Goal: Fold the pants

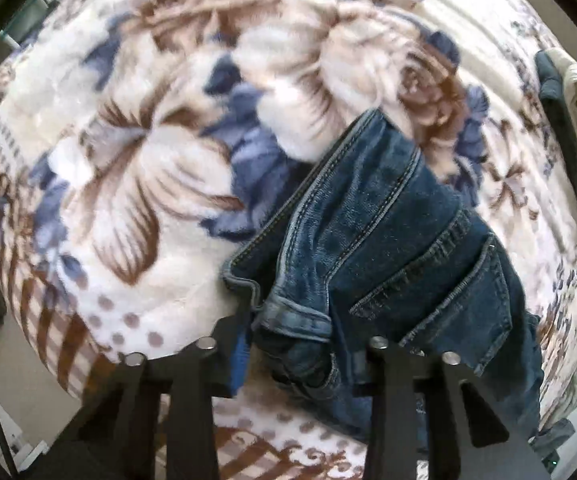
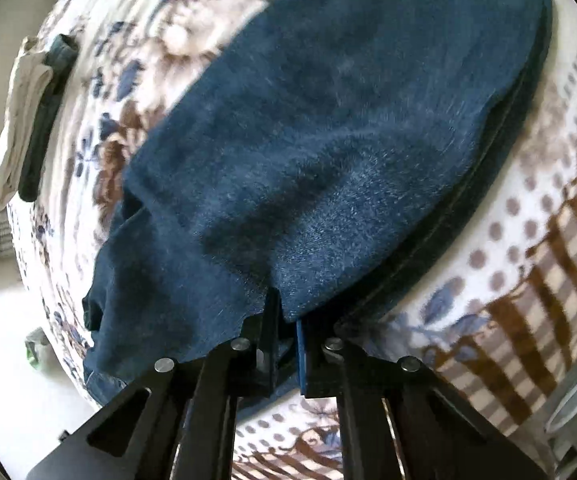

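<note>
Dark tongs fill the foreground of both views: the left tongs are clamped on the waistband of the jeans, the right tongs pinched together on a leg edge. Spread across the floral blanket on the bed, the denim looks heavy, thick and limp; seams and waistband offer the surest hold.

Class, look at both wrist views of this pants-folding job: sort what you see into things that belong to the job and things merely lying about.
Belongs to the job:
- blue jeans, gripped at both ends
- left tool, closed on the waistband
- right tool, shut on the leg fabric

Just lying about:
- floral blanket underneath
- folded cream and dark clothes near the bed edge
</note>
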